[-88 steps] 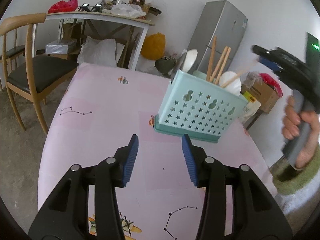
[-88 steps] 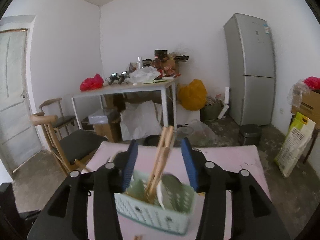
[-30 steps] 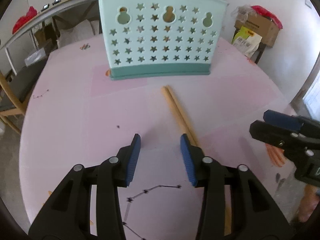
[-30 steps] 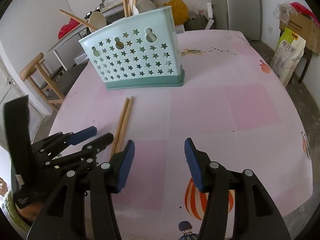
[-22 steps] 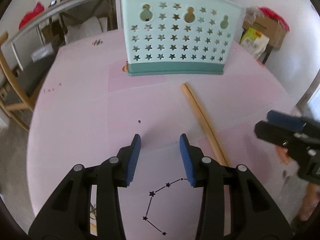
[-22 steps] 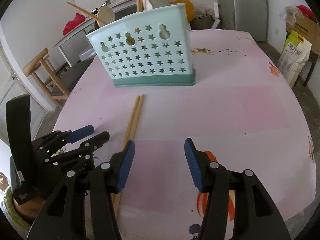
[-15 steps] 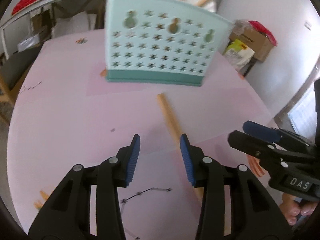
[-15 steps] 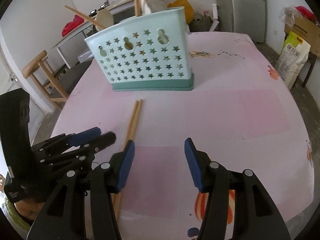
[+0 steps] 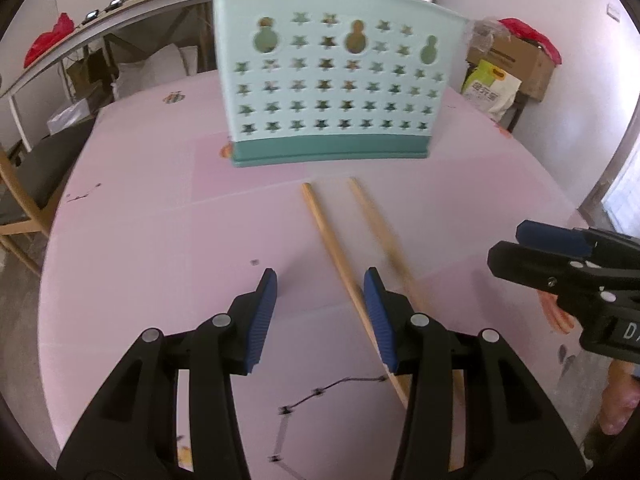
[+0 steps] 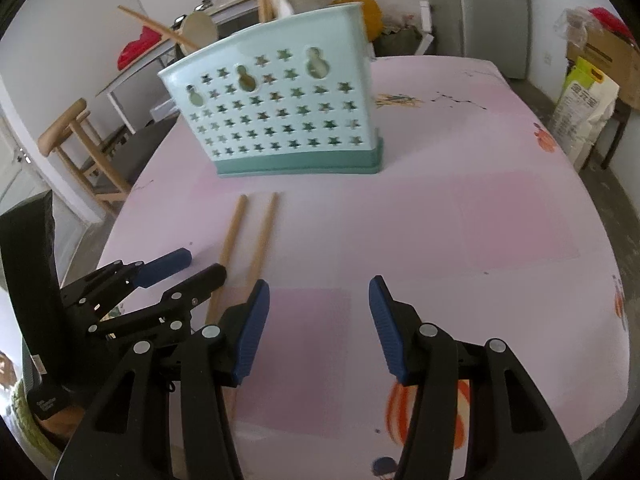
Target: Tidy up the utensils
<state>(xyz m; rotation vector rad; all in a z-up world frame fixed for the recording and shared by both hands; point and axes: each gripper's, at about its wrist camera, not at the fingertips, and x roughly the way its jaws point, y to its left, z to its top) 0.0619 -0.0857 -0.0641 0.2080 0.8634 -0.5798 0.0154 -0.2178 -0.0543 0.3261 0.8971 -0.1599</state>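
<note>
Chopsticks (image 9: pixel 340 252) lying loose on the table (image 9: pixel 160 220), long axes running toward the utensil basket (image 9: pixel 328 92), just right of the wide-open, empty left gripper (image 9: pixel 320 292), nearer than the equally open right gripper (image 10: pixel 318 304).

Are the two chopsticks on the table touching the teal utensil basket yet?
Apart. The right wrist view shows pink table between the chopsticks' far tips and the basket's dark base.
</note>
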